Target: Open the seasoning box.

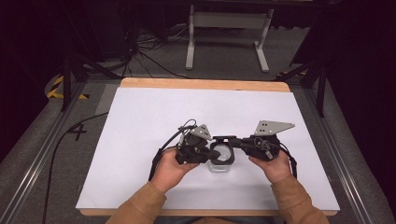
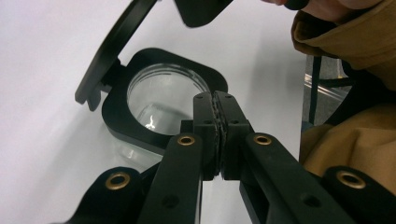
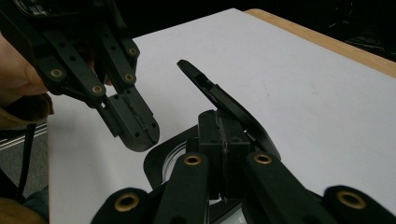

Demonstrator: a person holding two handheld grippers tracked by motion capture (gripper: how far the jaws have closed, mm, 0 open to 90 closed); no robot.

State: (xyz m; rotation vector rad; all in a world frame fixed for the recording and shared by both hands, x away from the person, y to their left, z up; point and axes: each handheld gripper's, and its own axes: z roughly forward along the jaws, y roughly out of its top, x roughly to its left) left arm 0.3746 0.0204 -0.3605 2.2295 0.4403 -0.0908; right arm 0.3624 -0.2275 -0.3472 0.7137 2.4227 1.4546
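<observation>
- High view: the white sheet-covered table with a wooden rim is the largest thing; both sleeved forearms come in at its near edge, and the work sits between the two sets of fingers.
- Between them stands the clear glass jar with a black squarish plastic collar, its round black hinged lid swung up and away behind the collar.
- The left gripper points in from one side, the right gripper from the other; both tips sit at the collar.
- Left gripper view: its fingers are pressed pad to pad with nothing between them, hovering just above the near rim of the collar; the open mouth lies just beyond the tips, and the lid rises at a slant past it.
- Right gripper view: its fingers are likewise closed together, empty as far as I can tell, tips just beside the raised lid near the hinge, the left gripper hanging close above the collar.
- Progress, as I judge it: opening looks done, since the lid stands up and the mouth is clear; whatever goes in or comes out remains.
- From overhead the jar's mouth is small and dark; the left gripper view makes plain that it looks empty.
</observation>
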